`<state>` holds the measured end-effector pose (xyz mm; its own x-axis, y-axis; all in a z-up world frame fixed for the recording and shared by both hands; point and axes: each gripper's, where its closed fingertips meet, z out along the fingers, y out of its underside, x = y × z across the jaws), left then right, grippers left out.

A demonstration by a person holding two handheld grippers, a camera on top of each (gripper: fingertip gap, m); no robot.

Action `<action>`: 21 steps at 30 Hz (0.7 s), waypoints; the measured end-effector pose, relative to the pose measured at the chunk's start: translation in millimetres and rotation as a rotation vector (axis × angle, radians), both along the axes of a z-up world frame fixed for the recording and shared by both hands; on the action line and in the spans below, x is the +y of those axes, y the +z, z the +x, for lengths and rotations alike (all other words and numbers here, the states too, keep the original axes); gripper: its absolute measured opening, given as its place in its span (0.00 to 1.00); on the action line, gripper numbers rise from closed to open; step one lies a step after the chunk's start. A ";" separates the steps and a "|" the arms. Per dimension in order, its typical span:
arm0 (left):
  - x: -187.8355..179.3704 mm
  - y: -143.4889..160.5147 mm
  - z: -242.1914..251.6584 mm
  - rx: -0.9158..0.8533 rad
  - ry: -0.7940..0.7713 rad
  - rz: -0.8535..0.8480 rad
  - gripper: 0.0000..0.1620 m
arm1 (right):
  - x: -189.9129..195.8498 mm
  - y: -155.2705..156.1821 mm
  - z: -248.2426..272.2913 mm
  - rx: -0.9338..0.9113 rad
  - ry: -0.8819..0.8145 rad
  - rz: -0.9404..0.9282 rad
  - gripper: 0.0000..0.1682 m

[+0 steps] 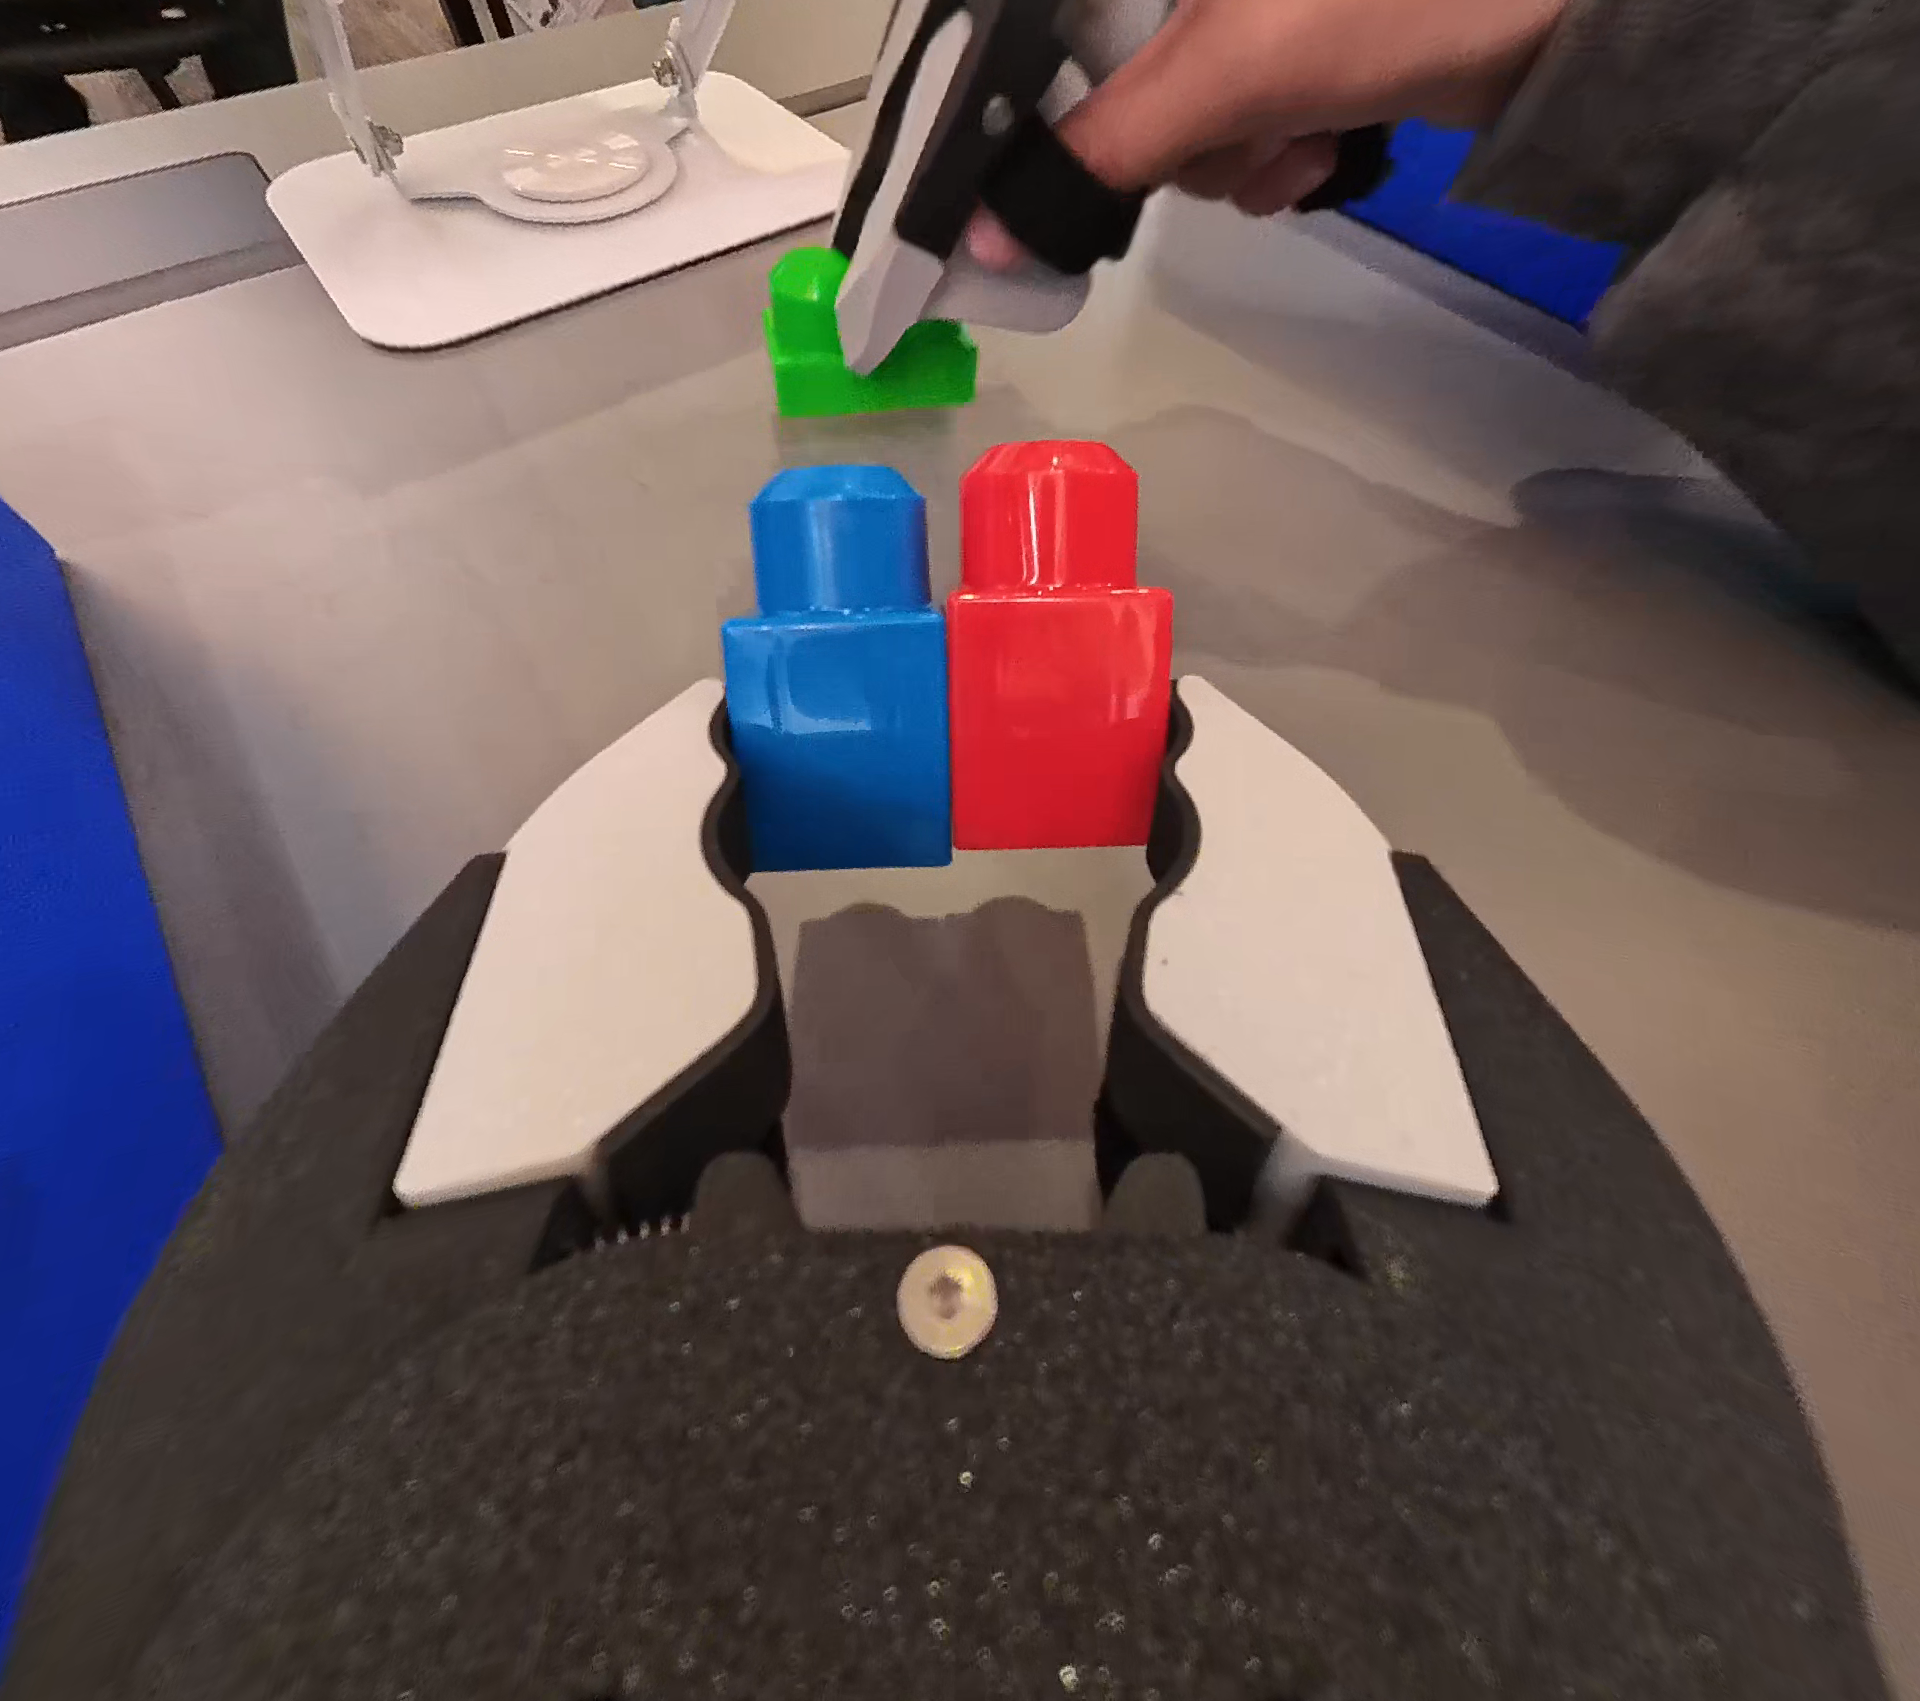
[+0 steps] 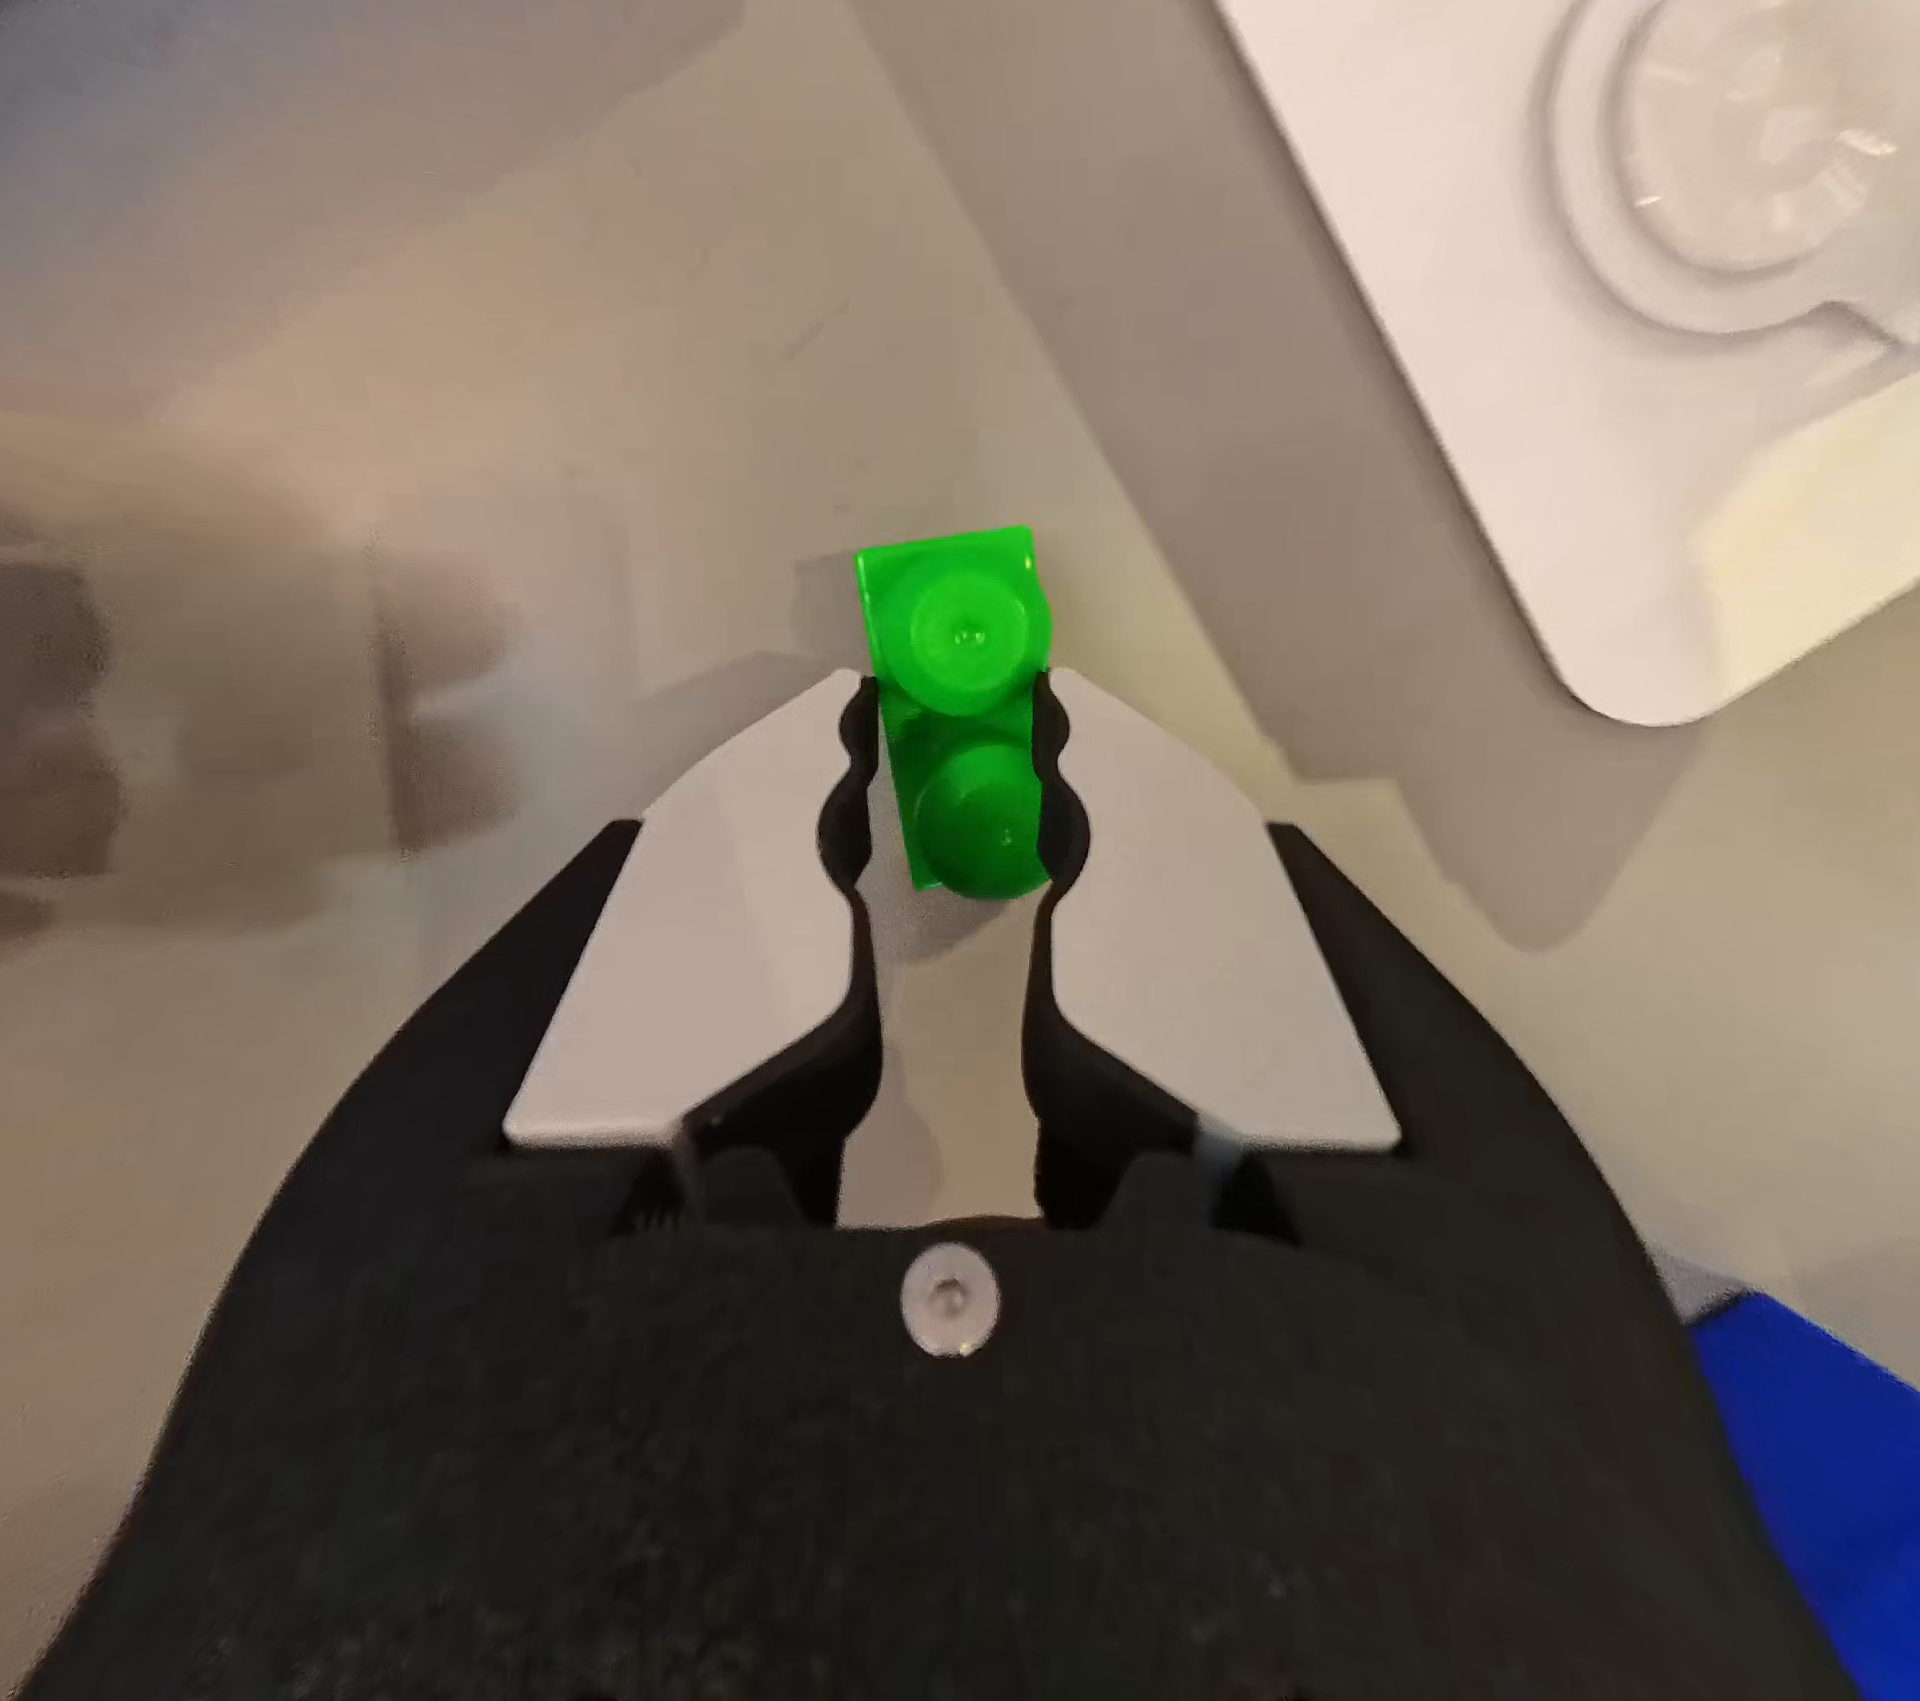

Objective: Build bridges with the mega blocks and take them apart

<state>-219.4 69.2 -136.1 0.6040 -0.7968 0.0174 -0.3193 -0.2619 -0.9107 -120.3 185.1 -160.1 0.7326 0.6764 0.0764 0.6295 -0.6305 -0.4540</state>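
Left hand-held gripper point(image 1: 951, 763) was closed on two blocks at once: blue block point(image 1: 837, 716) and red block point(image 1: 1055, 695), side by side and touching, one stud each, both upright on the grey surface point(image 1: 1455, 612). Each pad pressed an outer wall, so the pair was clamped as one unit, low on the bodies.

Right hand-held gripper point(image 2: 951, 778) came down from above on the green block point(image 2: 961, 716), a two-stud piece lying flat on the surface behind the pair. Jaws were narrowed around its long sides; the right pad looked to be touching, while a thin gap showed on the left, so I read it as closing, not yet firmly gripped. In the left wrist view the same gripper point(image 1: 883, 321) sat tip-down on the green block point(image 1: 868, 363), a person's hand point(image 1: 1299, 10) on its handle.

Beyond that: white stand base point(image 1: 561, 217) further back, something blue point(image 1: 62, 924) at the surface edges.

Judgement: step in hand was picking the green block as the deck over blue and red. To do it well: finish squeezing square on the long sides, since the block sat slightly skewed between the jaws. Lift straight, line both sockets over the two studs, press down evenly. Left should hold the pair tight together and flat so the studs don't spread or tip under the push.
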 end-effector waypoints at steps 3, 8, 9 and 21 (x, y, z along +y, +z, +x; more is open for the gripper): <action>18.0 5.4 9.3 0.006 0.001 0.030 0.46 | -3.3 37.3 10.6 0.075 -0.031 0.064 0.16; 44.4 36.1 31.8 -0.018 -0.018 0.143 0.46 | -21.7 121.4 26.3 0.373 -0.087 0.169 0.16; 49.8 41.6 37.5 -0.015 -0.024 0.176 0.46 | -27.1 134.6 30.7 0.420 -0.087 0.187 0.14; 75.9 59.6 96.8 0.005 -0.050 0.412 0.46 | -47.4 168.0 65.7 0.549 -0.128 0.147 0.12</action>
<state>-122.6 145.1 -76.4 0.5636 -0.7648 -0.3121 -0.3268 0.1406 -0.9346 -54.7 137.7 7.8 0.7667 0.5908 -0.2515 0.1996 -0.5916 -0.7811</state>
